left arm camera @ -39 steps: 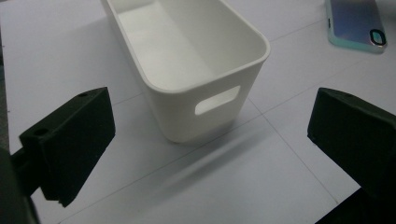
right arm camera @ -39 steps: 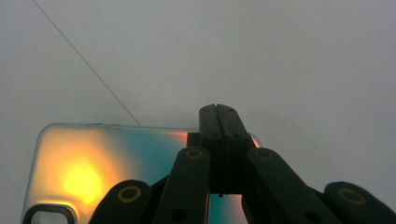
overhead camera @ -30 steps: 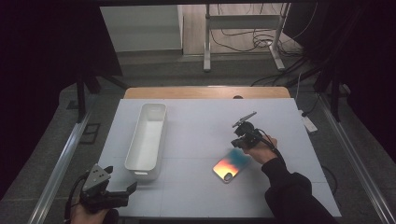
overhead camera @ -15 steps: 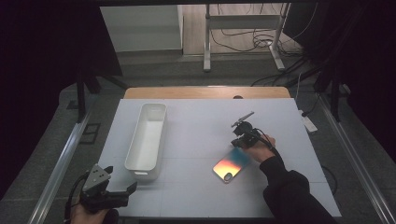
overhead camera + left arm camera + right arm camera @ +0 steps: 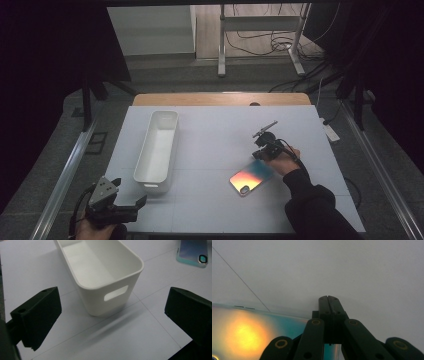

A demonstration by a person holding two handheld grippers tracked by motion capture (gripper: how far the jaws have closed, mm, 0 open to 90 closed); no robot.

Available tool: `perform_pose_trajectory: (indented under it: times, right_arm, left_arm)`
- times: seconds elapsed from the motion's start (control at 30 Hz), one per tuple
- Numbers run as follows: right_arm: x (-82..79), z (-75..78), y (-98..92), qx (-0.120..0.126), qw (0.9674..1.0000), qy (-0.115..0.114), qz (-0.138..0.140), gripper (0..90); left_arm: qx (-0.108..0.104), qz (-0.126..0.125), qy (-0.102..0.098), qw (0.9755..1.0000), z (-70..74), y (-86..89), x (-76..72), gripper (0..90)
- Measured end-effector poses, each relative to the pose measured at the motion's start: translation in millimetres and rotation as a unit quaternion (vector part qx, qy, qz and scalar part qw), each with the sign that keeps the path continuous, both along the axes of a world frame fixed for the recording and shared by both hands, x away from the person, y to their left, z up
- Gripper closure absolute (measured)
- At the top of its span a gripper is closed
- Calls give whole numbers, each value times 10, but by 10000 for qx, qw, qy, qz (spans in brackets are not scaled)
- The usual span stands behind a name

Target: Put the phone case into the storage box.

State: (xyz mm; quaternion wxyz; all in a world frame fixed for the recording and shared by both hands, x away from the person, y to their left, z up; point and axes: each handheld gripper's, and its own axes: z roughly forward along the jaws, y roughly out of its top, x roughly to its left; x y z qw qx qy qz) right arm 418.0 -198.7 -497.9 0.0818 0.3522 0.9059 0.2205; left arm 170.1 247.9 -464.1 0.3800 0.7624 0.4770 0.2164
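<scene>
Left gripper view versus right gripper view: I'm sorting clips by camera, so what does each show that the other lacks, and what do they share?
The left gripper view has the white bin with its handle slot, framed by the left tool with its jaws wide apart, and the phone's camera corner. The right gripper view has the right tool with its jaws shut together, low over the phone's glowing orange patch. Both show the iridescent phone lying on the white table.

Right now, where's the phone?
High view: the phone lies flat on the table, right of the white bin, with the right gripper at its far end. It also shows top right in the left gripper view.
</scene>
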Motion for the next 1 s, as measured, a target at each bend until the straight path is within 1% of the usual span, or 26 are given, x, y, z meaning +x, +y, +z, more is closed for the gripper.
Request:
perform_pose_trajectory:
  times: [0.23, 0.43, 0.6, 0.7, 1.0]
  right_arm:
    - [-64, 8, -151, 49, 9999, 86, -129, 891]
    - [-127, 12, -253, 56, 9997, 122, -182, 891]
    - [-184, 14, -297, 54, 9997, 135, -194, 891]
    - [-232, 16, -317, 10, 9997, 133, -183, 891]
    - [-340, 18, -405, 31, 9996, 186, -189, 891]
  left_arm:
    - [3, 1, -5, 10000, 0, -3, -1, 14]
    - [29, -17, -16, 10000, 1, -9, -2, 15]
    - [33, -27, -26, 10000, 2, -10, -3, 15]
    - [35, -29, -30, 10000, 2, -11, -4, 15]
    - [45, -35, -46, 10000, 3, -15, -6, 15]
